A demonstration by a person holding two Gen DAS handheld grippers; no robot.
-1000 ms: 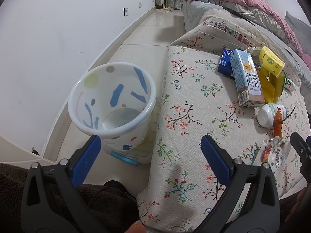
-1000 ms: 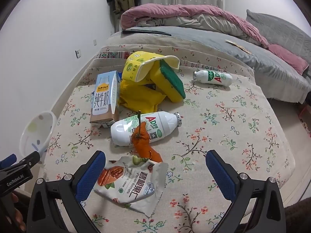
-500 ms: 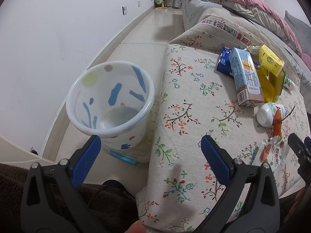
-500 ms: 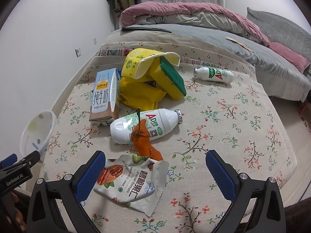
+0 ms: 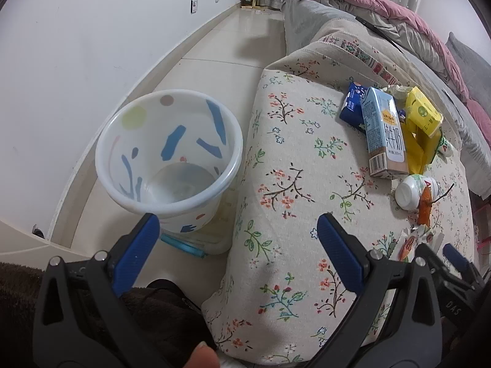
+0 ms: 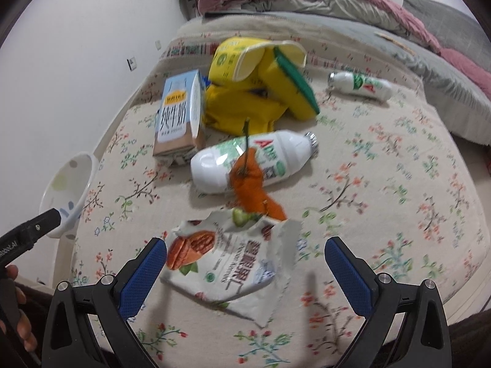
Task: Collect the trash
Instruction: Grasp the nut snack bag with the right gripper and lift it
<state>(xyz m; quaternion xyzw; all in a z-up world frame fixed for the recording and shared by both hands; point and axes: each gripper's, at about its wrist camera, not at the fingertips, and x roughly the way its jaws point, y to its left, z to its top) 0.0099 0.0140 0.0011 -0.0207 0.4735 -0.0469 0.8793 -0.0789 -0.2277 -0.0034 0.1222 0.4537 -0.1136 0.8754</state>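
Observation:
Trash lies on a floral-covered cushion (image 6: 383, 184): a torn nut snack wrapper (image 6: 233, 263), an orange peel with a stem (image 6: 251, 184), a white AD bottle (image 6: 254, 159), a blue milk carton (image 6: 179, 116), yellow packaging (image 6: 260, 70) and a second small bottle (image 6: 362, 86). My right gripper (image 6: 245, 263) is open, its jaws either side of the wrapper, just above it. My left gripper (image 5: 236, 236) is open and empty, held over the gap between the cushion's edge and a white bin with coloured patches (image 5: 168, 159), which stands empty on the floor.
A white wall (image 5: 76, 46) runs along the left, with tiled floor (image 5: 221, 52) between it and the cushion. A bed with grey and pink bedding (image 6: 337, 3) lies behind. A clear box with a blue handle (image 5: 196, 245) sits under the bin.
My right gripper has moved forward and down, so the wrapper now sits between its jaws. The left gripper has hardly moved.

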